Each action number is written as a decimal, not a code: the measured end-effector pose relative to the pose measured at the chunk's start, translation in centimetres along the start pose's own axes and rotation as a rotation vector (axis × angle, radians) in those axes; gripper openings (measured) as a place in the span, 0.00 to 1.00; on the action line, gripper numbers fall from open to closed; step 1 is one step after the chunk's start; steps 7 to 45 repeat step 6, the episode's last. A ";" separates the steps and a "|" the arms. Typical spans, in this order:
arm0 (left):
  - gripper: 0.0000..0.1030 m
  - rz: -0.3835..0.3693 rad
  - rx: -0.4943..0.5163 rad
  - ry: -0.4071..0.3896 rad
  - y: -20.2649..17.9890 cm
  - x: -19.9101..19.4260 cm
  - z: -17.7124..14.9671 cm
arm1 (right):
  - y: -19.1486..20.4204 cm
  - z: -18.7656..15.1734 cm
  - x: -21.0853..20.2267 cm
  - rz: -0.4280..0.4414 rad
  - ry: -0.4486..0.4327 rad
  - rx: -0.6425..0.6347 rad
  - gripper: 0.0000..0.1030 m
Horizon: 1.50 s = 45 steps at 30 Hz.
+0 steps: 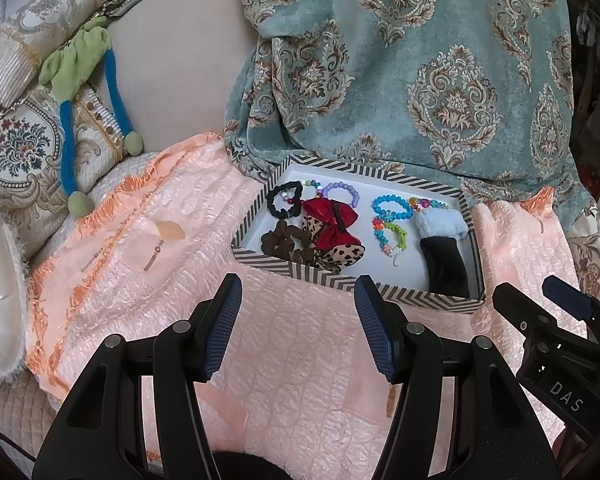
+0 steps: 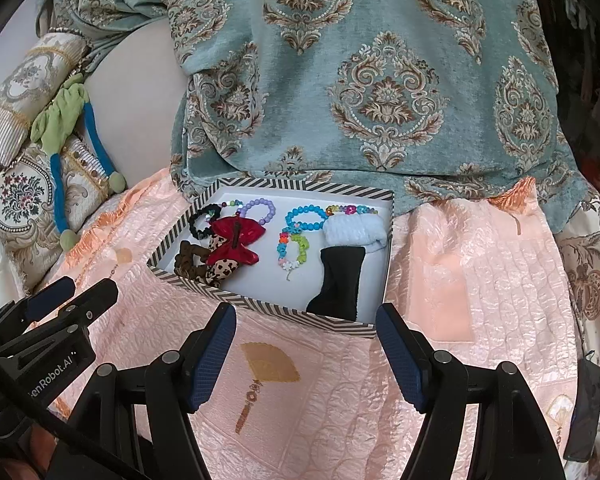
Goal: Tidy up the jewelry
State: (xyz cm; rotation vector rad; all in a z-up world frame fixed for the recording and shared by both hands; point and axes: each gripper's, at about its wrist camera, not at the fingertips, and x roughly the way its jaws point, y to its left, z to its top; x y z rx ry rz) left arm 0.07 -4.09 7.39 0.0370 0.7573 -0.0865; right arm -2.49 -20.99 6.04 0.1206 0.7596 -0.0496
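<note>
A striped box with a white floor lies on a peach quilt. It holds a red bow, a black scrunchie, a brown scrunchie, a leopard-print piece, a purple bead bracelet, blue and multicolour bead bracelets, a white fluffy band and a black band. My left gripper is open and empty just before the box. My right gripper is open and empty at the box's near edge.
The peach quilt covers the bed. A teal patterned drape hangs behind the box. Embroidered cushions and a green-and-blue soft toy lie at the left. A dark phone lies at the right.
</note>
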 end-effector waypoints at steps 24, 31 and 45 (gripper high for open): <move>0.57 -0.005 -0.003 -0.002 0.0 0.0 0.1 | -1.2 0.1 0.3 -0.002 0.005 0.007 0.68; 0.57 -0.005 -0.003 -0.002 0.0 0.0 0.1 | -1.2 0.1 0.3 -0.002 0.005 0.007 0.68; 0.57 -0.005 -0.003 -0.002 0.0 0.0 0.1 | -1.2 0.1 0.3 -0.002 0.005 0.007 0.68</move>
